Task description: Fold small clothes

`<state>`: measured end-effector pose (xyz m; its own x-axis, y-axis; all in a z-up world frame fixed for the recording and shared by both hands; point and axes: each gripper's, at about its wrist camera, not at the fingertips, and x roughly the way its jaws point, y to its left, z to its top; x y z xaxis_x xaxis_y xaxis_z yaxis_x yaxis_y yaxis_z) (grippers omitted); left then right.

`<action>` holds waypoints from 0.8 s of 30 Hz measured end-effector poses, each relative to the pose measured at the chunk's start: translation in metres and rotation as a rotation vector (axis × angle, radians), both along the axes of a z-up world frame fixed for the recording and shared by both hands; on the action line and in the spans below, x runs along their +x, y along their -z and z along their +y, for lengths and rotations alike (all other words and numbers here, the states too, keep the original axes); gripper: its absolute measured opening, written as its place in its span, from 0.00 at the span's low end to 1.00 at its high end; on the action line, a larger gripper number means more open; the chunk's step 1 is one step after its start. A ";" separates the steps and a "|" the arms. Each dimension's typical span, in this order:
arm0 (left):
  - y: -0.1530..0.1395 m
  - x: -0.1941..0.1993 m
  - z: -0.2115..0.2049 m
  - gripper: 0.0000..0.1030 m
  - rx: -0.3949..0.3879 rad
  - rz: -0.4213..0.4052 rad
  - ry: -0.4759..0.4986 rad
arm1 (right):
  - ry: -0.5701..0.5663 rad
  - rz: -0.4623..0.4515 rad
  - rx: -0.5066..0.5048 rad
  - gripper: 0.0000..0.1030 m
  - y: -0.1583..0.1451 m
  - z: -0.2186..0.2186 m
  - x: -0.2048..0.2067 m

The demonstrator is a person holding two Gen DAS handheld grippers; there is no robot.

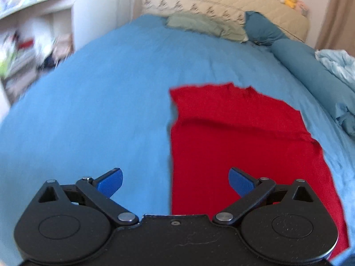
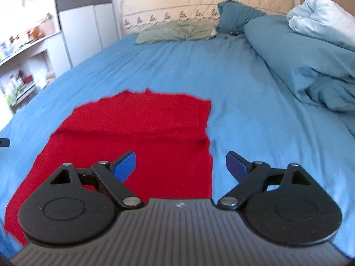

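1. The red cloth lies flat on the blue sheet, its long axis running away from both cameras toward the headboard.
2. The left gripper has its jaws wide apart and empty. The cloth's left edge runs straight ahead between its fingers, so the cloth lies ahead and to the right of this gripper.
3. The right gripper also has its jaws wide apart and empty. The cloth's right edge runs ahead between its fingers, with the cloth ahead and to the left.
4. Each gripper thus lines up with one long edge at the near end; neither looks clearly nearer.
5. My guess: the coming move is a pinch on the near corners, folding along the long axis toward the far end. Whether the fingers touch the cloth I cannot tell.
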<state>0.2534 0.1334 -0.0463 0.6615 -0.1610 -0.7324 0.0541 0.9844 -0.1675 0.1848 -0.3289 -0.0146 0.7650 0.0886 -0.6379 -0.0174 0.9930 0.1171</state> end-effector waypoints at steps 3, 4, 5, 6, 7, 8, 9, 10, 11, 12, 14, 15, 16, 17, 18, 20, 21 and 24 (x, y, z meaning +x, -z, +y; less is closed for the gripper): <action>0.008 -0.035 0.002 0.98 -0.042 0.044 -0.021 | -0.010 0.050 0.020 0.98 0.010 0.003 -0.036; 0.014 -0.046 0.000 0.96 -0.034 0.052 -0.018 | -0.010 0.064 0.019 0.98 0.015 0.004 -0.047; 0.015 -0.057 0.000 0.95 -0.025 0.059 -0.016 | -0.010 0.082 0.016 0.98 0.021 0.005 -0.057; 0.020 -0.065 -0.004 0.94 -0.016 0.071 -0.004 | -0.009 0.098 0.014 0.98 0.027 0.006 -0.066; 0.025 -0.074 -0.005 0.89 -0.013 0.080 0.005 | -0.012 0.112 0.010 0.98 0.033 0.010 -0.074; 0.031 -0.082 -0.007 0.84 -0.015 0.095 0.013 | -0.015 0.130 0.001 0.96 0.039 0.012 -0.081; 0.038 -0.085 -0.011 0.83 -0.015 0.116 0.027 | -0.017 0.149 -0.009 0.95 0.045 0.015 -0.087; 0.045 -0.090 -0.015 0.80 -0.009 0.131 0.043 | -0.018 0.171 -0.015 0.91 0.051 0.018 -0.094; 0.051 -0.093 -0.020 0.76 0.004 0.138 0.051 | -0.017 0.193 -0.019 0.89 0.057 0.020 -0.099; 0.056 -0.097 -0.023 0.74 0.016 0.145 0.056 | -0.010 0.212 -0.022 0.89 0.062 0.023 -0.103; 0.066 -0.104 -0.028 0.67 0.022 0.166 0.061 | 0.013 0.231 -0.026 0.87 0.073 0.026 -0.111; 0.069 -0.106 -0.029 0.66 0.023 0.169 0.057 | 0.022 0.239 -0.029 0.87 0.078 0.026 -0.113; 0.071 -0.109 -0.031 0.66 0.026 0.166 0.058 | 0.033 0.249 -0.033 0.85 0.083 0.026 -0.116; 0.072 -0.110 -0.033 0.65 0.033 0.163 0.061 | 0.044 0.264 -0.034 0.83 0.087 0.026 -0.116; 0.074 -0.111 -0.034 0.63 0.046 0.160 0.065 | 0.048 0.277 -0.033 0.81 0.089 0.026 -0.116; 0.076 -0.113 -0.038 0.61 0.068 0.156 0.070 | 0.060 0.317 -0.034 0.79 0.093 0.025 -0.114; 0.076 -0.114 -0.038 0.60 0.067 0.155 0.069 | 0.063 0.337 -0.026 0.77 0.097 0.026 -0.114; 0.077 -0.115 -0.037 0.55 0.065 0.157 0.061 | 0.047 0.363 0.005 0.61 0.106 0.028 -0.114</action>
